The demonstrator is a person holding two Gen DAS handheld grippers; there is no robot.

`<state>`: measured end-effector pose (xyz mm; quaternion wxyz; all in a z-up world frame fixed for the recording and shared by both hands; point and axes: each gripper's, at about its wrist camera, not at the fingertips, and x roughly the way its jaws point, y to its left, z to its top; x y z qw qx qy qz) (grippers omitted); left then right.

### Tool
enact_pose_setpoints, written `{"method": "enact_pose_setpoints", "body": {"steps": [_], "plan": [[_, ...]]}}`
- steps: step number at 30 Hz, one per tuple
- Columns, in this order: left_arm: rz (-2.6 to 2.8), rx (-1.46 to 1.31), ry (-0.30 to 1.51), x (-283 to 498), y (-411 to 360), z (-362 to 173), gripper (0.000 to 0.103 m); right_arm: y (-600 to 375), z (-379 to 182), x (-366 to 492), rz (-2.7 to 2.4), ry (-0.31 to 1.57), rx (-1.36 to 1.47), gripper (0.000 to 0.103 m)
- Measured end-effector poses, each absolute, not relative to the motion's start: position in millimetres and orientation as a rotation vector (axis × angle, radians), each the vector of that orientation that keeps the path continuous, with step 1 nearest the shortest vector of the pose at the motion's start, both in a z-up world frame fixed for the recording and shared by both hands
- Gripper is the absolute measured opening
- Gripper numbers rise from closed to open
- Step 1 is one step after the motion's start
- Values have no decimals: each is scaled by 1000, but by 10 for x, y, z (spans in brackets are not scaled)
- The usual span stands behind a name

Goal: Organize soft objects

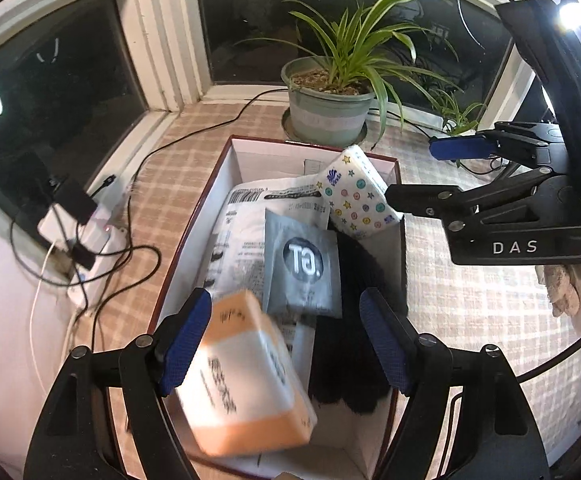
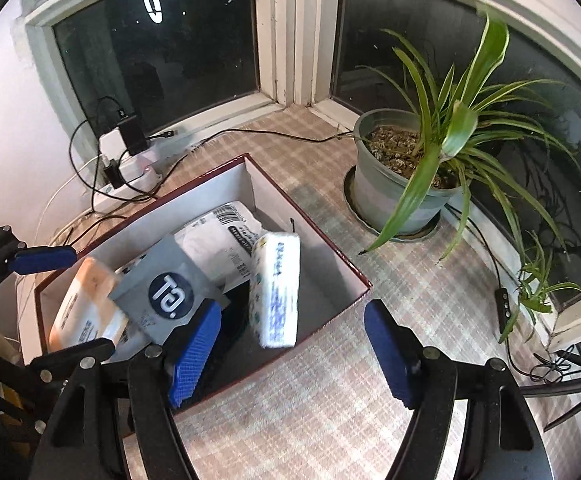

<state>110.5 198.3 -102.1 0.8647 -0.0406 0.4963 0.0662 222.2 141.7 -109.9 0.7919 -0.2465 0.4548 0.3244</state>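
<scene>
Window-bay counter (image 2: 330, 380) with a checked cloth, carrying a red-rimmed white cardboard box (image 2: 364, 282) beside a potted spider plant (image 2: 402, 176).
Both tongs stand wide and hold nothing: the left tongs (image 1: 286, 344) frame a blurred orange-and-white soft tissue pack (image 1: 246, 376) over the box's near end, apparently loose and dropping in; the right tongs (image 2: 290, 354) face a white star-patterned tissue pack (image 2: 276, 292), equally blurred, tilted at the box's rim. Inside lie a grey foil pouch (image 1: 302, 268), a white printed plastic bag (image 1: 234, 232) and dark fabric (image 1: 350, 344). Such packs are judged light and squashy with slippery film, best pinched across the short sides.
</scene>
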Motion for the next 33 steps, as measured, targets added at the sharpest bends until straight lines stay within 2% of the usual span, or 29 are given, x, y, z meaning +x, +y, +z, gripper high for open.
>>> {"method": "enact_pose_setpoints", "body": {"steps": [20, 33], "plan": [[287, -166, 852, -125, 1332, -381, 77, 833, -668, 1098, 800, 868, -481, 73], [355, -158, 769, -734, 713, -330, 79, 197, -507, 285, 822, 803, -423, 79]]}}
